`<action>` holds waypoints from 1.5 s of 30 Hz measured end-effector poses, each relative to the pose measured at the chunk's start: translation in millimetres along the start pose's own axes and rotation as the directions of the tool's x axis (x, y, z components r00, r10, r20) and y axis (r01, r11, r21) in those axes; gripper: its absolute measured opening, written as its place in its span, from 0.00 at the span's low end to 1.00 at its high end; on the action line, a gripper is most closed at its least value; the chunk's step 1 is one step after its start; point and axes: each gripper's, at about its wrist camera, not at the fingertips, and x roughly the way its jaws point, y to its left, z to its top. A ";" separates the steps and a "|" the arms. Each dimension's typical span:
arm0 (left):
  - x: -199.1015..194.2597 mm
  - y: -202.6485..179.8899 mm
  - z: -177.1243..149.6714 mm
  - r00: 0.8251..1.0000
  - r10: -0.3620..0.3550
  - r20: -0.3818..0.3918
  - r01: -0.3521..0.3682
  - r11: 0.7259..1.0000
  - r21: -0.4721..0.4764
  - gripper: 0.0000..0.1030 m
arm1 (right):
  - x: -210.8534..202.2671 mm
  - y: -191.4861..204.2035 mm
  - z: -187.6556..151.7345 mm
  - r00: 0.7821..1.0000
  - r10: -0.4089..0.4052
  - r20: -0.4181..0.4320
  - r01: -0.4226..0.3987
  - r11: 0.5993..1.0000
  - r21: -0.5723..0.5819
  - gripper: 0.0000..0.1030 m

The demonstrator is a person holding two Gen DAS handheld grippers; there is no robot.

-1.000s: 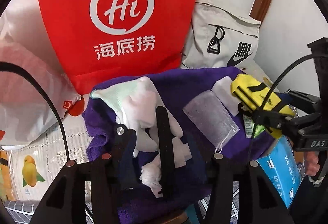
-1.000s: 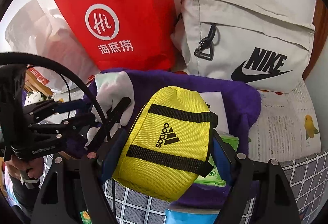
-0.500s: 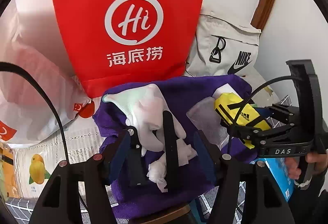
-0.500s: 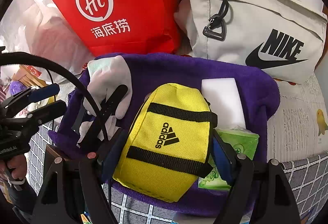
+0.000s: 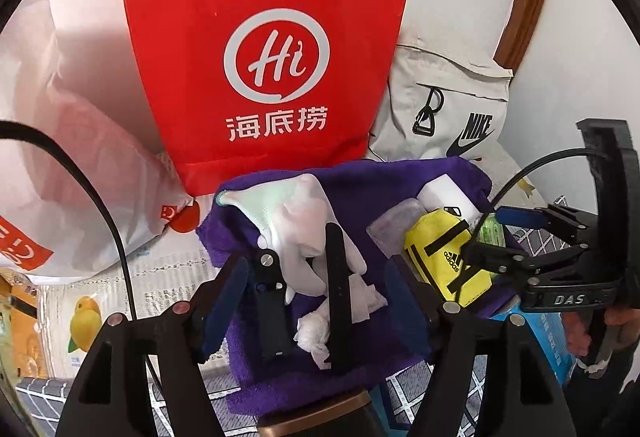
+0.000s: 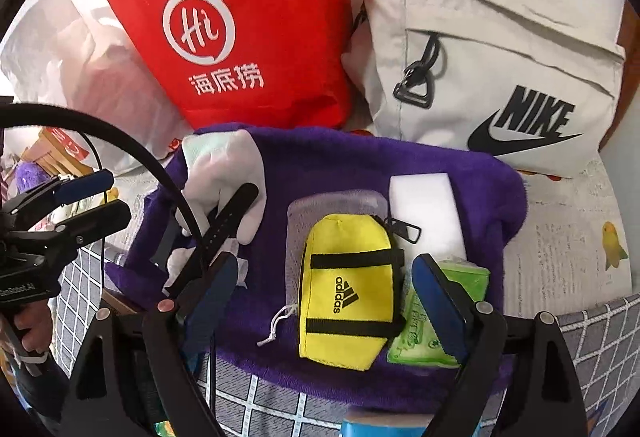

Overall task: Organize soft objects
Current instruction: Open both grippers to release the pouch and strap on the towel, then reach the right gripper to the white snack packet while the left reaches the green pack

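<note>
Right wrist: right gripper (image 6: 320,277) hanging unclenched over yellow Adidas pouch (image 6: 346,287) lying on purple towel (image 6: 332,165). Light, squashy; pinching mid-body looks safest. Left gripper (image 5: 320,285) gaping, empty.

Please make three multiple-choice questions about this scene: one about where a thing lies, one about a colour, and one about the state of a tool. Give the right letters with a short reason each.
1. Where does the yellow Adidas pouch lie?
A. on the purple towel
B. inside the red bag
C. on top of the Nike bag

2. What colour is the bag with the "Hi" logo?
A. blue
B. red
C. green

3. What is the state of the right tool?
A. shut on the pouch
B. shut on the white glove
C. open, holding nothing

Answers:
1. A: the pouch rests on the towel, partly over a mesh bag, in front of both large bags.
2. B: its cloth is plainly red with white print.
3. C: its two fingers stand wide apart on either side of the pouch, and a gap shows on each side.
</note>
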 end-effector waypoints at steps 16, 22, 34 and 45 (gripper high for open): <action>-72.4 -34.8 -17.5 0.992 -0.032 0.125 0.036 0.999 -0.033 0.70 | -96.8 18.9 -56.3 0.999 0.000 0.049 0.001 1.000 -0.021 0.86; -95.8 -55.3 -56.8 0.992 0.073 0.099 -0.080 0.994 0.072 0.70 | -123.8 31.1 -94.2 0.997 0.029 0.072 -0.027 0.999 -0.027 0.86; -122.6 -48.0 -162.9 0.993 0.118 0.009 -0.118 0.993 -0.015 0.70 | -133.5 67.4 -196.1 0.999 0.043 0.010 -0.043 0.997 -0.057 0.86; -127.0 -31.2 -235.0 0.988 0.135 -0.069 -0.143 0.983 -0.117 0.70 | -78.1 73.5 -248.1 0.998 -0.040 -0.047 0.044 0.994 0.097 0.86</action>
